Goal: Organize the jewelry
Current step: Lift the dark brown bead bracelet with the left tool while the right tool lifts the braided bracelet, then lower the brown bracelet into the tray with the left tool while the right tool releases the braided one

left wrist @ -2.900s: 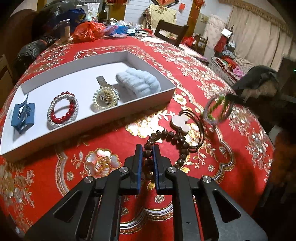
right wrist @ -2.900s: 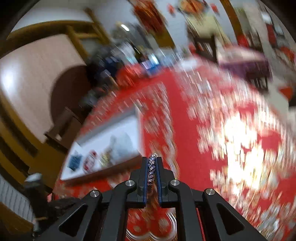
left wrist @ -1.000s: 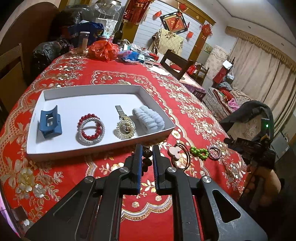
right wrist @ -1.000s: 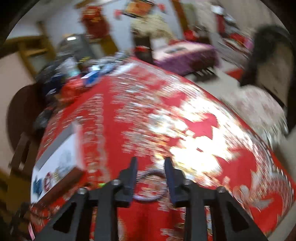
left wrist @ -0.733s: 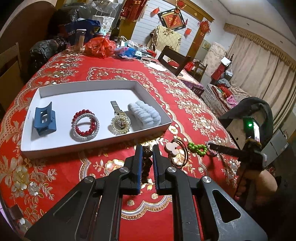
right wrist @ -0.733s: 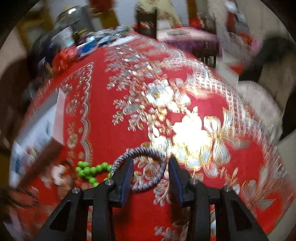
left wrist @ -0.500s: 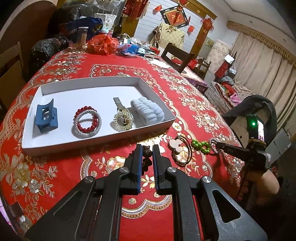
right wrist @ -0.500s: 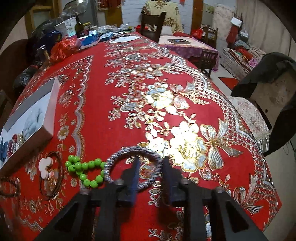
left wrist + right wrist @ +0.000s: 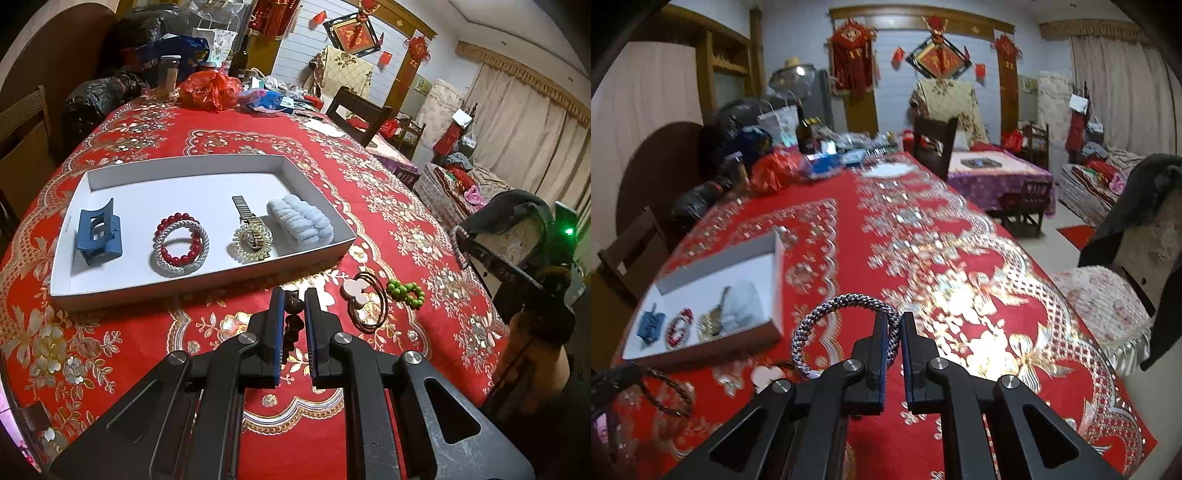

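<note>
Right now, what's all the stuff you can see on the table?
tray: 1, white, on table
clip: 1, blue, tray's left end
bracelets: 2, red and silver, in tray
watch: 1, gold, in tray
scrunchie: 1, pale blue, tray's right end
hair tie: 1, brown with white charm, on cloth
green beads: 1, right of hair tie
dark beads: 1, in left gripper
braided bracelet: 1, grey, in right gripper

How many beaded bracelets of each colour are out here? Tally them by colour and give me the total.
Red bracelet, in the tray: 1
Green bracelet, on the tablecloth: 1
Dark brown bracelet, in the left gripper: 1
Total: 3
</note>
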`<state>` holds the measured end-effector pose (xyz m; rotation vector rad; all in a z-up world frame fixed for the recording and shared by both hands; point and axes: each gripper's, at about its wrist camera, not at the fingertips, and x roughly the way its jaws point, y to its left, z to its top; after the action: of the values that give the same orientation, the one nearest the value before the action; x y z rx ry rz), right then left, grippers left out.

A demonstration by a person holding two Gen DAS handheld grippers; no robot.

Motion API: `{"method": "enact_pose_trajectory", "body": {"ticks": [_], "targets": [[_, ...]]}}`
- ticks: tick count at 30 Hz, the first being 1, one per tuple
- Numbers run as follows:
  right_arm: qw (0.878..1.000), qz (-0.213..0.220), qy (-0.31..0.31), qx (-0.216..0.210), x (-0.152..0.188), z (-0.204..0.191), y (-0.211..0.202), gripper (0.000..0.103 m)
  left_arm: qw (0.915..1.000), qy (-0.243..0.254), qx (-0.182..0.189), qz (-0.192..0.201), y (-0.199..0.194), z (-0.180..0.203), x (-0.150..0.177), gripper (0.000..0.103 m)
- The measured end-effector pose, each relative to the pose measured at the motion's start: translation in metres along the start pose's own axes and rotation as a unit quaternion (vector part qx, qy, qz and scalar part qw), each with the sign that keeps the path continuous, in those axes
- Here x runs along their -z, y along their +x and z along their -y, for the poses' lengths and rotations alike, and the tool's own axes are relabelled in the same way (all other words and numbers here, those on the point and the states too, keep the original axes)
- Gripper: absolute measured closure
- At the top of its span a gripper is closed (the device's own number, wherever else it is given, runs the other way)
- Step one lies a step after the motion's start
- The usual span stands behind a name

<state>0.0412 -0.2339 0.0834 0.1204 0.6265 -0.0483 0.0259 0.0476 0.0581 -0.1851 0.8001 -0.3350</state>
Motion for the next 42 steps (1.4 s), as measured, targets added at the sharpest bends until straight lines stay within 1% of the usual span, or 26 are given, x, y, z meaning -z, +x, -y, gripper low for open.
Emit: {"method": "enact_pose_trajectory", "body": {"ticks": [4,7,9,14,16,18,19,23,27,29,36,38,42], "targets": [[1.0,0.016,-0.003,-0.027,-0.003,-0.009,-0.005,0.097,1.0,-0.004,0.0,0.005,-0.001,-0.004,-0.003,0.094],[0.999,0.015,0.001,-0.047,-0.005,-0.015,-0.005,0.097,0.9997,-0.013,0.012,0.019,-0.005,-0.011,-0.01,0.094],[0.997,0.013,0.005,-0.071,-0.006,-0.02,-0.004,0.097,0.9992,-0.014,0.019,0.032,-0.01,-0.016,-0.018,0.094],[0.99,0.003,0.021,-0.136,-0.015,-0.034,0.006,0.097,0.998,-0.019,0.021,0.057,-0.016,-0.027,-0.039,0.094],[0.987,-0.003,0.023,-0.158,-0.019,-0.041,0.011,0.097,0.9974,-0.021,0.016,0.067,-0.016,-0.033,-0.049,0.094],[0.986,-0.003,0.024,-0.164,-0.026,-0.048,0.015,0.097,0.9969,-0.031,0.011,0.072,-0.015,-0.043,-0.059,0.094],[0.984,-0.006,0.027,-0.174,-0.031,-0.051,0.019,0.097,0.9964,-0.04,0.005,0.074,-0.013,-0.051,-0.064,0.094],[0.98,-0.021,0.03,-0.198,-0.04,-0.064,0.035,0.097,0.9953,-0.057,-0.015,0.076,-0.006,-0.072,-0.073,0.094],[0.978,-0.052,0.007,-0.204,-0.037,-0.087,0.057,0.097,0.9941,-0.086,-0.023,0.063,0.008,-0.095,-0.071,0.094],[0.978,-0.066,-0.006,-0.198,-0.034,-0.102,0.07,0.097,0.9935,-0.093,-0.023,0.061,0.013,-0.102,-0.069,0.094],[0.973,-0.117,-0.056,-0.189,-0.02,-0.161,0.116,0.097,0.9925,-0.108,-0.033,0.047,0.029,-0.114,-0.061,0.094],[0.972,-0.131,-0.065,-0.182,-0.015,-0.172,0.128,0.096,0.992,-0.112,-0.043,0.041,0.033,-0.117,-0.055,0.094],[0.969,-0.154,-0.068,-0.183,-0.005,-0.182,0.143,0.097,0.9909,-0.111,-0.069,0.032,0.038,-0.118,-0.045,0.094]]}}
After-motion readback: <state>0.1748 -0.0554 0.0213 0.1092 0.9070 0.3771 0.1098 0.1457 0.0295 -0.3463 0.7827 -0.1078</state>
